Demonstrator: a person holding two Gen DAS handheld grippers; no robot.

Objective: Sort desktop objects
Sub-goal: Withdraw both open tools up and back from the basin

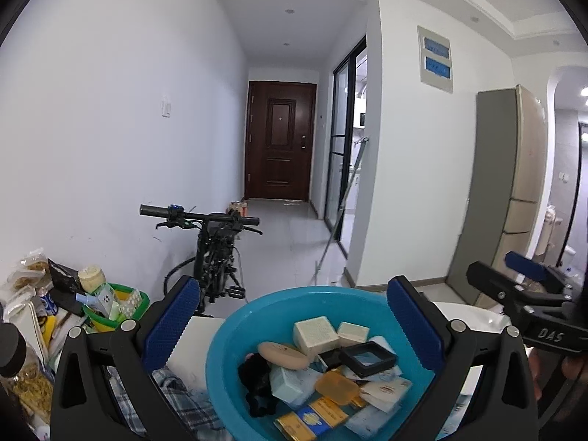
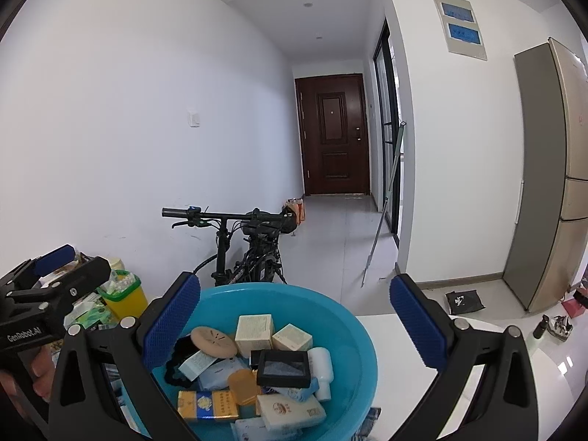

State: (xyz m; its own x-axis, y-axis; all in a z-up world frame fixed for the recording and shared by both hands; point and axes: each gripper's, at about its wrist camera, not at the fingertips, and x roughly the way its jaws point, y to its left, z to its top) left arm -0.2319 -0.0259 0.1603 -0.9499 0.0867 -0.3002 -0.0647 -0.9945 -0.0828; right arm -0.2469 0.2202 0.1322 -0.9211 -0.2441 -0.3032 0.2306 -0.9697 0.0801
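- We see the blue basin (image 1: 235,334) low and ahead of both hand-held grippers, standing on the white desk (image 2: 404,349) and heaped with small items: boxes, a black frame box (image 2: 283,367), a gold packet (image 2: 205,406), a round beige lid (image 2: 214,341).
- The left hand-held gripper (image 1: 294,323) has its jaws spread wide with nothing between the pads; the basin's middle lies straight ahead and below it.
- The right hand-held gripper (image 2: 296,318) is likewise spread wide and empty; for it the basin sits ahead but shifted to its left, so bare desk fills its right side.
- We judge the two about equally near the basin, with the left more squarely over it. The pile has no single long axis; the gold packet lies roughly crosswise to both.
- In the left view the gold packet is at the near rim and the white cube boxes (image 1: 316,336) at the far side, so a reach for the packet calls for a steep dip.
- Only the left view shows the cluttered heap and green bowl (image 1: 143,299) to the basin's left, plus checked cloth (image 1: 176,393) under the near rim.
- Only the right view shows the open desk on the right and a small dark bottle (image 2: 539,327) far off there; we judge that side offers room for sorting.
- Each view catches the other hand-held gripper at its edge.
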